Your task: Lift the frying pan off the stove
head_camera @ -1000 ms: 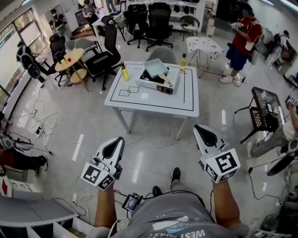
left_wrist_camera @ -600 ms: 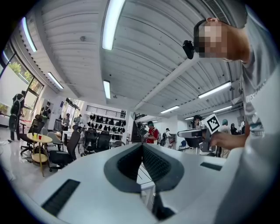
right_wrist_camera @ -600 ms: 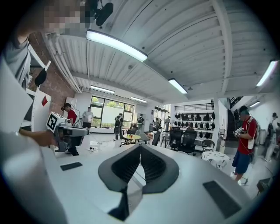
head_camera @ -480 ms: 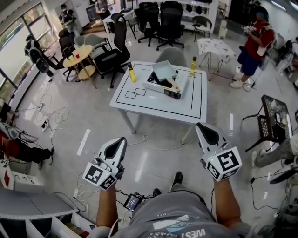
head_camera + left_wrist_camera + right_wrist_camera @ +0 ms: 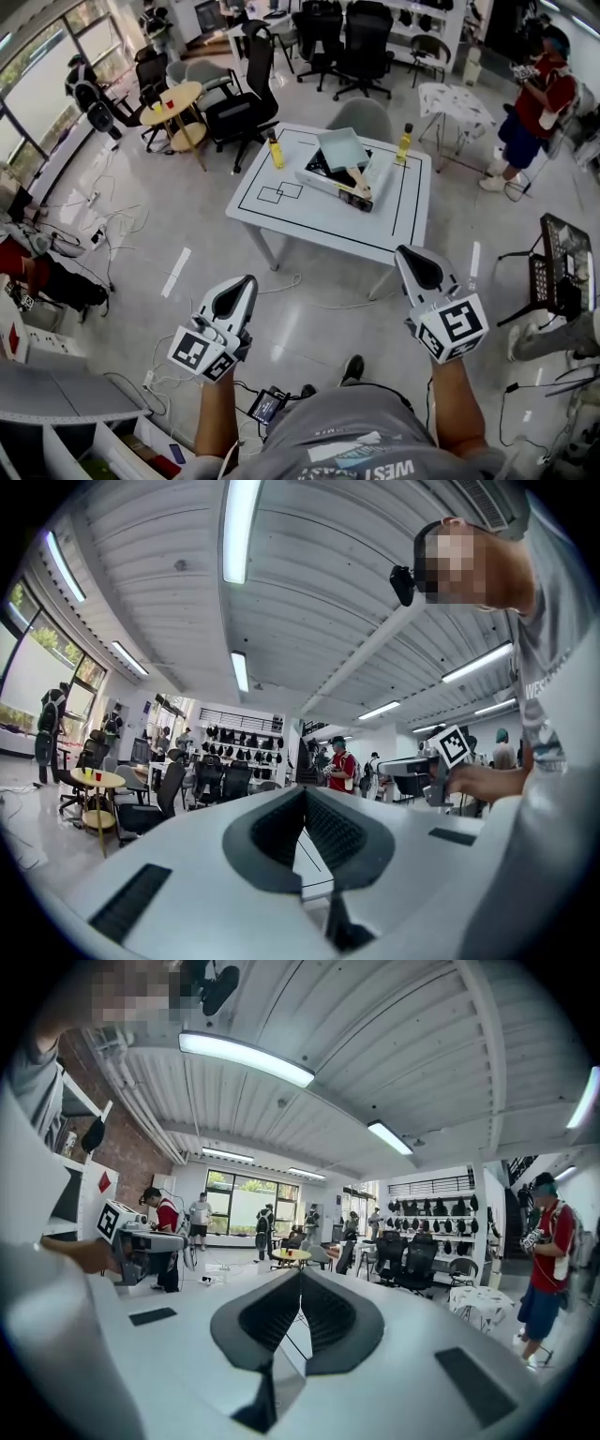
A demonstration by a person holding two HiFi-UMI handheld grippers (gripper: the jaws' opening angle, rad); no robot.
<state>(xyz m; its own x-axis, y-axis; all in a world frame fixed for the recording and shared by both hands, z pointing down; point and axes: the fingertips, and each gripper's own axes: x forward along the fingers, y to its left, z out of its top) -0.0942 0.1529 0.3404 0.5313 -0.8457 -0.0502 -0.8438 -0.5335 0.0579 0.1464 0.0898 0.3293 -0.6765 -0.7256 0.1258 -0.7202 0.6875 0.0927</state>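
The frying pan point(image 5: 341, 148), square and pale grey-green with a wooden handle point(image 5: 359, 181), sits on the black-topped stove point(image 5: 317, 167) on a white table point(image 5: 319, 220) ruled with black lines. It is well apart from both grippers. The left gripper point(image 5: 246, 281) and right gripper point(image 5: 405, 251), smooth white shells with dark ribbed pads, have their jaws together on nothing; the person's grey shirt point(image 5: 356, 441) reads "WEST".

Reads to me as an open lab workroom in office premises: polished grey floor point(image 5: 141, 253) with loose cables point(image 5: 103, 220) trailing, black office chairs point(image 5: 361, 37) parked in a group, white table point(image 5: 309, 220) marked with black lines, tube lights point(image 5: 239, 527) on a ribbed ceiling, large windows point(image 5: 47, 84), a person in red point(image 5: 539, 103) standing by
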